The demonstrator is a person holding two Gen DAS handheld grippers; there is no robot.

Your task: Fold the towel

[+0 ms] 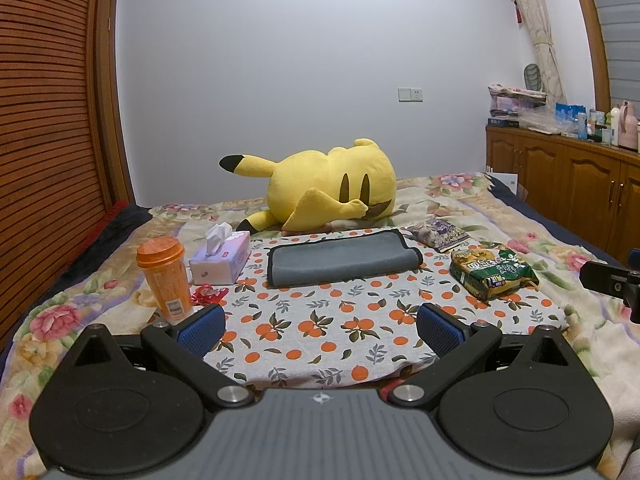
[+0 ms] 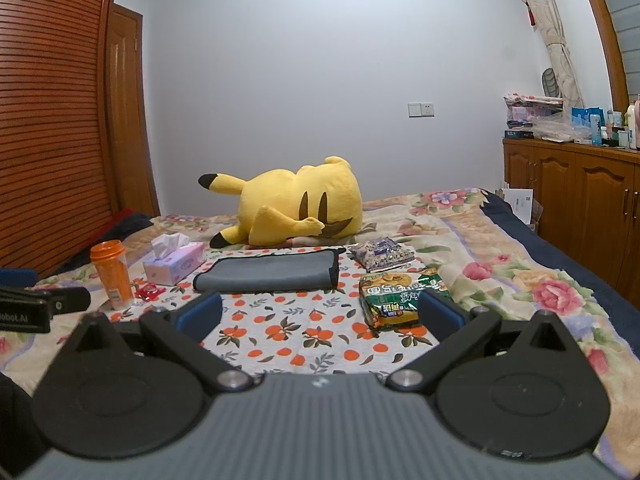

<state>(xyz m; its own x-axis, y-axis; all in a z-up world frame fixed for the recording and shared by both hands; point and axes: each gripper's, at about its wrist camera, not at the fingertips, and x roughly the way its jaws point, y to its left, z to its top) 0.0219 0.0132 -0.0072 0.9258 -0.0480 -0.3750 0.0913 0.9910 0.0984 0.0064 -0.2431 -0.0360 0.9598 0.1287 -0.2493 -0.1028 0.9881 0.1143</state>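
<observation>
Seen from the left wrist, running left to right: slatted wooden doors (image 1: 44, 128) along the edge, then on the bed (image 1: 500, 204) an orange cup (image 1: 165, 276) standing upright, a red wrapper (image 1: 206, 293) at its foot, a tissue box (image 1: 221, 258) just beside, and the gray towel (image 1: 340, 258) lying folded flat on the far part of an orange-print cloth (image 1: 316, 328). Behind the towel, a yellow plush toy (image 1: 332, 186) on its side; farther right a purple packet (image 1: 438, 234), a green noodle packet (image 1: 494, 270) and wooden cabinets (image 1: 560, 172). At the right edge, just a black sliver of the other tool. Left gripper (image 1: 320, 326) hovering over the near cloth, jaws spread wide, holding nothing, well short of the towel. Seen from the right wrist, same row but shifted leftward: cup (image 2: 112, 274), wrapper (image 2: 148, 291), tissue box (image 2: 174, 262), towel (image 2: 268, 274), plush toy (image 2: 300, 202), purple packet (image 2: 380, 254). Noodle packet (image 2: 400, 298) much nearer here, its right end partly hidden behind one blue pad. Shown only here: a brown door (image 2: 128, 120) past the slats, and lettering on the left tool at the left edge. Right gripper (image 2: 320, 314) likewise wide apart and empty, apart from the towel.
</observation>
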